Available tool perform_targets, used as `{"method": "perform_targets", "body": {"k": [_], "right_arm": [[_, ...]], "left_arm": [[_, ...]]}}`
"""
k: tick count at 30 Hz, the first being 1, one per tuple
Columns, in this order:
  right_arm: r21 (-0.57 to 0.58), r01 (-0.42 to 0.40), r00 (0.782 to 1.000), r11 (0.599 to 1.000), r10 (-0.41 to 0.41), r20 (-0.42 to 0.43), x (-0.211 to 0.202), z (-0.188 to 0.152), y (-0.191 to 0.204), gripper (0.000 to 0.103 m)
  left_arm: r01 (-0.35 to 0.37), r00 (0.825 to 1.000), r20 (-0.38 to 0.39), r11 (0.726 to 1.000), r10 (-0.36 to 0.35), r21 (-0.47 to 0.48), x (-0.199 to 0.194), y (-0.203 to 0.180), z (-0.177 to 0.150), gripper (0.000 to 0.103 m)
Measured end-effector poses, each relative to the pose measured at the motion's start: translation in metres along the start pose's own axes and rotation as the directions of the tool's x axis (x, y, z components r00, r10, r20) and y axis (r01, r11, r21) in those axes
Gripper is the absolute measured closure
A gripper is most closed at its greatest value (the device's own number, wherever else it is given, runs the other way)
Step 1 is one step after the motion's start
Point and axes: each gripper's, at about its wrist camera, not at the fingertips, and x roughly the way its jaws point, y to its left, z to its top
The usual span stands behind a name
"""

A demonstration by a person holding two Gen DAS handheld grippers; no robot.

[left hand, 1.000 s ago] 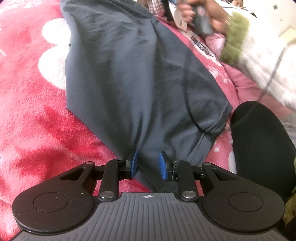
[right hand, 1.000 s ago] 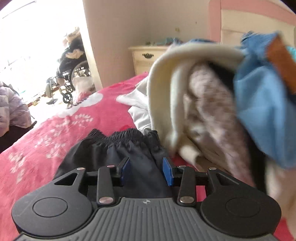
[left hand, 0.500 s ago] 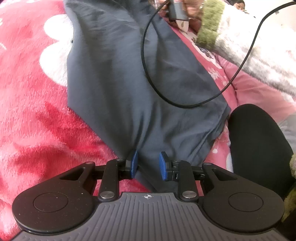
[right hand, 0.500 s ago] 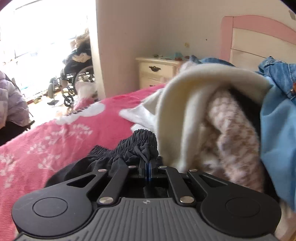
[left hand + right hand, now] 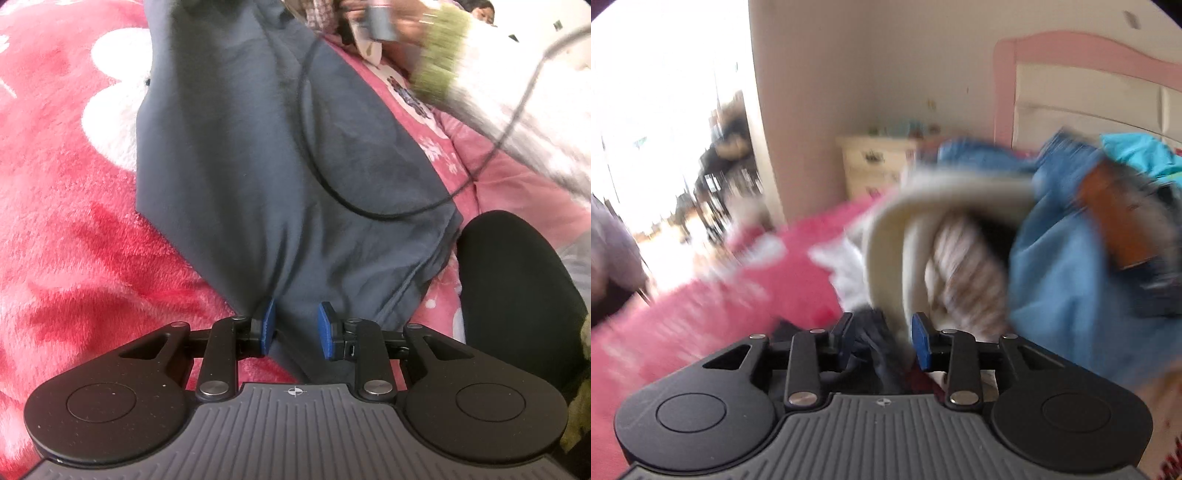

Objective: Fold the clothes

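Left tongs [image 5: 293, 325] clamping dark trousers [image 5: 280, 155] hem for folding; right tongs [image 5: 882, 339] just reopened, waistband [image 5: 875, 332] loosely between.

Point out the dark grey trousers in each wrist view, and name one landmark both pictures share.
Left wrist view: the dark grey trousers fill the middle, running from the top edge down between the left gripper pads.
Right wrist view: only a dark bunched bit shows low at centre, between the right gripper pads; blurred.
Shared landmark: the red and pink blanket, on the left in both.
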Motion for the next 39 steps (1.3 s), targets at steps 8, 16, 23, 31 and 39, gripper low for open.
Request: {"method": "perform_targets", "body": {"k": [8,16,23,31,39], "right_arm": [[0.198,-0.201,0.969,0.959,0.165,0.184,-0.216,0.049,-0.002,0.067],[0.215,-0.215,0.955,0.953,0.251,-0.158,-0.207,-0.01,0.052,0.067],[0.049,-0.124,0.836,0.991,0.13,-0.534,-0.128,-0.151,0.11,0.071],[-0.183,-0.154,0.757,0.971,-0.003,-0.654,-0.134,-0.19,0.145,0.07],[-0.26,-0.343,0.795,0.903,0.132,-0.592,-0.139,-0.194,0.196,0.065]], "left_arm": [[-0.013,0.998,0.055,1.0,0.015,-0.026,-0.006,-0.003,-0.008,0.075],[-0.056,0.987,0.15,0.997,0.063,-0.053,-0.029,-0.013,-0.022,0.074],[-0.068,0.976,0.194,0.982,0.103,-0.178,-0.047,0.0,-0.039,0.074],[-0.065,0.945,0.291,0.955,0.153,-0.29,-0.069,0.04,-0.037,0.069],[-0.026,0.941,0.315,0.954,0.124,-0.3,-0.053,0.065,0.007,0.068]]}}
